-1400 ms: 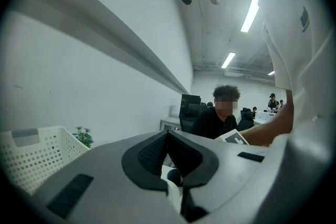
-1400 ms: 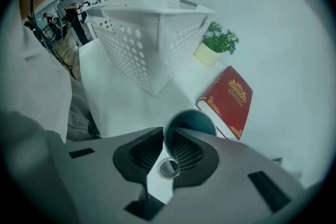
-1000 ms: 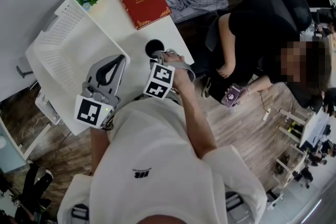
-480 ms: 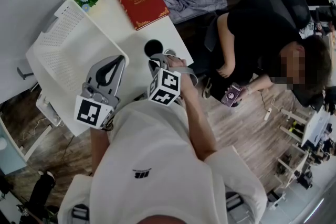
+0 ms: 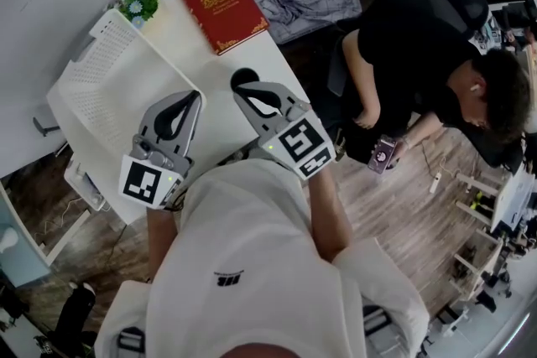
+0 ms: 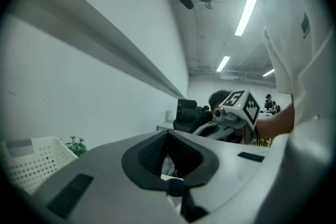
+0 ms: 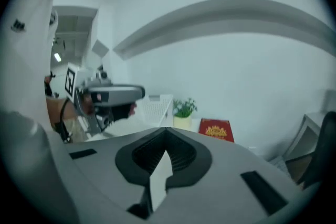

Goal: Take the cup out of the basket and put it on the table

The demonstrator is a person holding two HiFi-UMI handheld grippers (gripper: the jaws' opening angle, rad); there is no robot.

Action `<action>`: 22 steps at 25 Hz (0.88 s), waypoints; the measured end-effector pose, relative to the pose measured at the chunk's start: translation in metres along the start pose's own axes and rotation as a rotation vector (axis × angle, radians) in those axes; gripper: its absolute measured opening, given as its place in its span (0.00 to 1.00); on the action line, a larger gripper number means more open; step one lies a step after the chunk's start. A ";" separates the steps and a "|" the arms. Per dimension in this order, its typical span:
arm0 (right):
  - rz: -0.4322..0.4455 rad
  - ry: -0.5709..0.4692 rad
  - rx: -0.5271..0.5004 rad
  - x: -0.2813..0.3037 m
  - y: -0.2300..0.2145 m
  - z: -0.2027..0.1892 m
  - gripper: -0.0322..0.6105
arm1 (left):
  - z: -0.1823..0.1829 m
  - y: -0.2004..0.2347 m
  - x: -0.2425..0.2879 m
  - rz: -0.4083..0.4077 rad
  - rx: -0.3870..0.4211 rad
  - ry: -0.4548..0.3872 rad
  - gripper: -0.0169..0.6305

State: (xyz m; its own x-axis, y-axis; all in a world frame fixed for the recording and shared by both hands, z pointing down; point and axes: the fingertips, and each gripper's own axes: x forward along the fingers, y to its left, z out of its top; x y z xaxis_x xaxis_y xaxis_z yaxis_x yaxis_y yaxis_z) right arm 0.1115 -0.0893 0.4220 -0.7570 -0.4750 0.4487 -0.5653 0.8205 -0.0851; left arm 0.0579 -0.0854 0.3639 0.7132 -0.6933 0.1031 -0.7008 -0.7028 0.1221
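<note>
Right claw (image 5: 242, 93) has let go of the cup (image 5: 246, 75).

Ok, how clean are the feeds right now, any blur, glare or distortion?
Head view: sharp, evenly lit, edges bowed. Left gripper view: heavy fisheye, dark corners, ceiling lights glaring. Right gripper view: soft throughout, the red book blurry.
</note>
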 end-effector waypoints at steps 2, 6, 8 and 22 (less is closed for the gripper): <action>-0.005 -0.183 0.061 -0.019 -0.008 0.037 0.07 | 0.011 -0.002 0.002 -0.024 0.008 -0.029 0.04; -0.023 -0.438 0.102 -0.061 -0.011 0.089 0.07 | 0.036 -0.011 0.005 -0.082 0.019 -0.103 0.04; -0.048 -0.515 0.098 -0.076 -0.011 0.104 0.07 | 0.046 -0.016 0.006 -0.105 0.021 -0.128 0.04; -0.066 -0.509 0.021 -0.089 -0.001 0.101 0.07 | 0.055 -0.036 0.013 -0.141 0.043 -0.137 0.04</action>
State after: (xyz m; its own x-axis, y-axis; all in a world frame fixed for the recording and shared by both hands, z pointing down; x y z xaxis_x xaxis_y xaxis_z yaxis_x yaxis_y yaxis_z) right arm 0.1462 -0.0803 0.2922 -0.7803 -0.6244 -0.0362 -0.6196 0.7796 -0.0913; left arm 0.0912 -0.0778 0.3066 0.7982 -0.6005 -0.0473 -0.5959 -0.7987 0.0830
